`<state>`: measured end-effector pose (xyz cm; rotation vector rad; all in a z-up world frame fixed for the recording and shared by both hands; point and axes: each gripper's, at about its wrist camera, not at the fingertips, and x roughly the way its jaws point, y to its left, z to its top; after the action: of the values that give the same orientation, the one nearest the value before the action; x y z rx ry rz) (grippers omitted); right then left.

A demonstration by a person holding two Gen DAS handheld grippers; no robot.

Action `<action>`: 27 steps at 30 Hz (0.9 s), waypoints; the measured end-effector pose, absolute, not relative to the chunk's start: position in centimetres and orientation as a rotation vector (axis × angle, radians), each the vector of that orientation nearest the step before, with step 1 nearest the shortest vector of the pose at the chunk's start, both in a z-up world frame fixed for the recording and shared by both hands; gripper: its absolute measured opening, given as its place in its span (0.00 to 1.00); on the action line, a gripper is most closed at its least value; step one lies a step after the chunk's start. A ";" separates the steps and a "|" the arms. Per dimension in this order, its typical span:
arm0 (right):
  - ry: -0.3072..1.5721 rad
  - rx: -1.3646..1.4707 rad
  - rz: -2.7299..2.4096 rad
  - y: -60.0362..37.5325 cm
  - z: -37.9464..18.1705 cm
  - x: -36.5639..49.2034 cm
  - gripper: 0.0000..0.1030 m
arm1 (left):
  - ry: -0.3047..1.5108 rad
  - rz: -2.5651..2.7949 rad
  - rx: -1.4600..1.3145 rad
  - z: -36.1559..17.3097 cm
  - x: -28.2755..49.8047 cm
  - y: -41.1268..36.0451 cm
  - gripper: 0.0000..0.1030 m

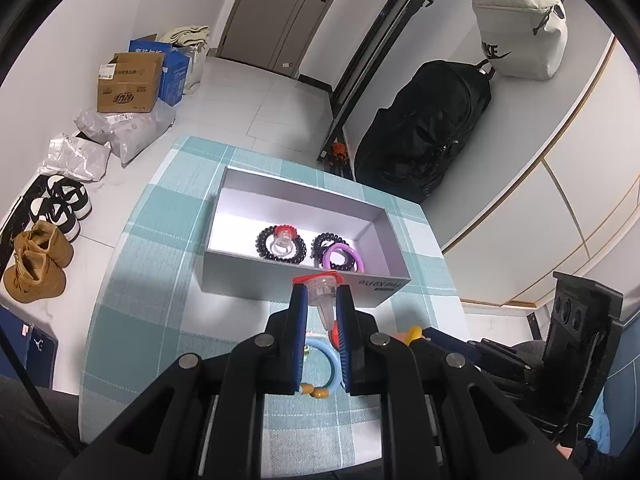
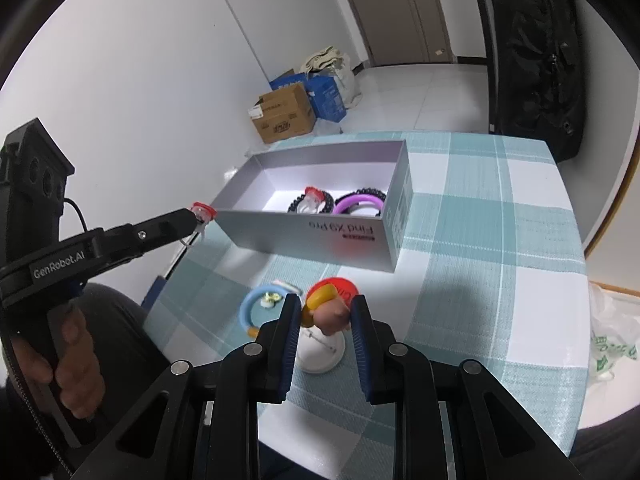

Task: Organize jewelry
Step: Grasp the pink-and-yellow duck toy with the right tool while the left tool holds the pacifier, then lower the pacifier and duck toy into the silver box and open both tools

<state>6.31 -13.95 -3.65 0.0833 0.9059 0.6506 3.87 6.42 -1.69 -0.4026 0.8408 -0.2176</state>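
Left hand-held gripper (image 1: 322, 294) pinching a clear toy ring with a red top (image 1: 322, 285), held just at the near wall of the open grey box (image 1: 296, 276), at 12 o'clock from the blue bangle (image 1: 325, 364) on the checked bench (image 1: 132, 280). Right hand-held gripper (image 2: 326, 306) pressed onto a yellow-and-red ring toy (image 2: 326, 300) above a white stand (image 2: 320, 354), at 3 o'clock from the bangle. Inside the box: two black bead bracelets (image 1: 280, 242) and a purple bangle (image 1: 344, 254).

Two black bead bracelets (image 1: 280, 242), two toy rings (image 1: 323, 288), one box (image 1: 296, 280).
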 end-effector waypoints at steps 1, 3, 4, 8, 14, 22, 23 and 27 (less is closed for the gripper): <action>0.905 0.093 0.655 -14.0 -3.5 6.4 0.23 | 0.840 -0.219 -0.397 -1.5 4.0 6.3 0.09; 0.902 0.109 0.660 -14.0 -3.1 6.7 0.18 | 0.837 -0.224 -0.384 -1.1 4.4 6.2 0.09; 0.900 0.110 0.663 -14.1 -3.0 6.9 0.17 | 0.836 -0.225 -0.381 -1.0 4.6 6.1 0.09; 0.892 0.116 0.663 -13.9 -2.3 7.8 0.17 | 0.838 -0.240 -0.374 -0.7 5.8 5.9 0.09; 0.908 0.144 0.681 -13.5 -2.4 9.1 0.17 | 0.839 -0.254 -0.356 -0.2 7.5 5.9 0.09; 0.860 0.179 0.713 -12.1 0.2 11.9 0.17 | 0.864 -0.260 -0.374 -0.8 9.9 6.4 0.09; 0.857 0.182 0.714 -11.9 0.3 12.2 0.17 | 0.868 -0.260 -0.375 -0.8 10.3 6.4 0.09; 0.852 0.191 0.718 -11.0 0.5 13.9 0.17 | 0.887 -0.265 -0.374 -1.3 11.4 6.5 0.09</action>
<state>13.86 -11.02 0.48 0.1911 0.8524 0.7183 11.39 6.49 -1.27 -0.3742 0.8868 -0.2653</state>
